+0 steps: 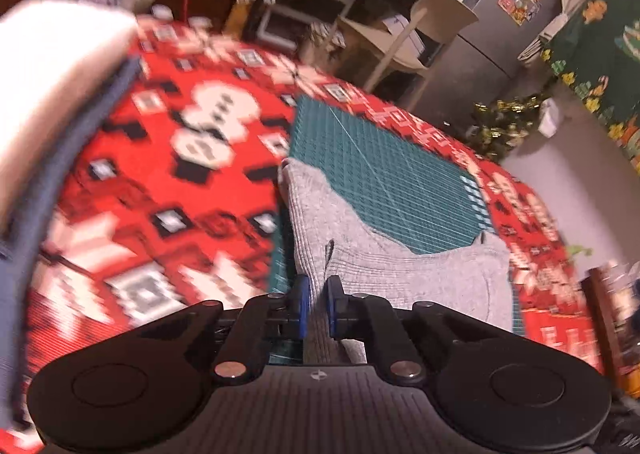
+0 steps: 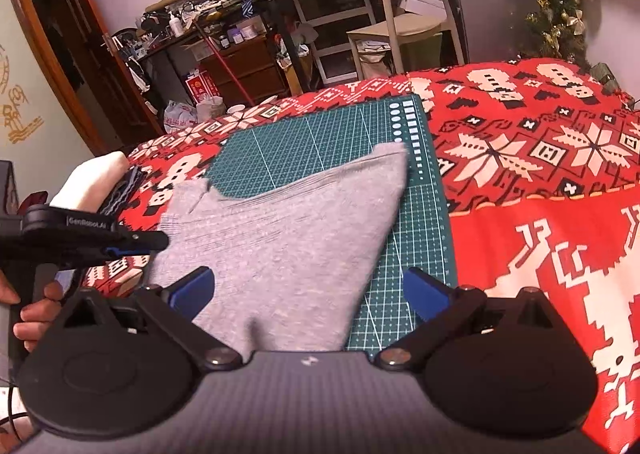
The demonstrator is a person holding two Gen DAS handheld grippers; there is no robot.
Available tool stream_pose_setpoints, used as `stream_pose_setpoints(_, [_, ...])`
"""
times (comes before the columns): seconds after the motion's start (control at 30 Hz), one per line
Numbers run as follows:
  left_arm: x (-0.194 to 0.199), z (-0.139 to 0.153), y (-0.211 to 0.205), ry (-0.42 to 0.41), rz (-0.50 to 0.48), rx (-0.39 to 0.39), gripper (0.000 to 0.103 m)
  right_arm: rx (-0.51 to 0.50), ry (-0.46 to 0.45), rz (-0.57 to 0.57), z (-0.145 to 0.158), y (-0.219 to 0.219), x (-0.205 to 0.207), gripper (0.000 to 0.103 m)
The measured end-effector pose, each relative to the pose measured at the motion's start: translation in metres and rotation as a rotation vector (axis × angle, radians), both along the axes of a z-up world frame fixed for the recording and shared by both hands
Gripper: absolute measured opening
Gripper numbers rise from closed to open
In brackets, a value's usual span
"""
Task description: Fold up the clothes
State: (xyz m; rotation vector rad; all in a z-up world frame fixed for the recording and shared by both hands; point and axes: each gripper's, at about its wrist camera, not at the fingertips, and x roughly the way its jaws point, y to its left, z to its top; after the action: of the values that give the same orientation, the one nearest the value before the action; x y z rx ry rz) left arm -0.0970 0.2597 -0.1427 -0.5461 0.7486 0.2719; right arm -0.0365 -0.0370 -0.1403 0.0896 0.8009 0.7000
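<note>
A grey knit garment (image 1: pixel 400 266) (image 2: pixel 300 221) lies partly folded on a green cutting mat (image 1: pixel 380 173) (image 2: pixel 320 133). My left gripper (image 1: pixel 318 294) is shut on a fold at the garment's near edge, and grey cloth shows between the blue pads. Seen from the right wrist, the left gripper (image 2: pixel 160 242) meets the garment's left side. My right gripper (image 2: pixel 310 290) stands open just above the garment's near part, with its blue fingers (image 2: pixel 192 290) spread wide and gripping nothing.
A red patterned blanket (image 1: pixel 160 173) (image 2: pixel 540 133) covers the surface under the mat. A stack of folded white and blue clothes (image 1: pixel 48 73) (image 2: pixel 100 173) sits at the left. A person's hand (image 2: pixel 36 314) holds the left tool. Behind stand a chair (image 2: pixel 408 13) and cluttered shelves.
</note>
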Motion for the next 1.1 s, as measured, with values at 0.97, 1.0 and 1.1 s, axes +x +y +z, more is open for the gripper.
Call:
stream_pose_setpoints(0.97, [0.072, 0.037, -0.114, -0.015, -0.239, 0.116, 0.009, 0.077, -0.008, -0.015, 0.007, -0.035, 0.004, 0.102])
stream_pose_setpoints(1.0, [0.077, 0.031, -0.117, -0.004, -0.239, 0.112, 0.009, 0.081, -0.004, -0.019, 0.006, -0.037, 0.006, 0.102])
stream_pose_setpoints(1.1, [0.082, 0.019, -0.122, 0.009, -0.243, 0.068, 0.010, 0.086, -0.003, -0.024, 0.005, -0.041, 0.008, 0.102])
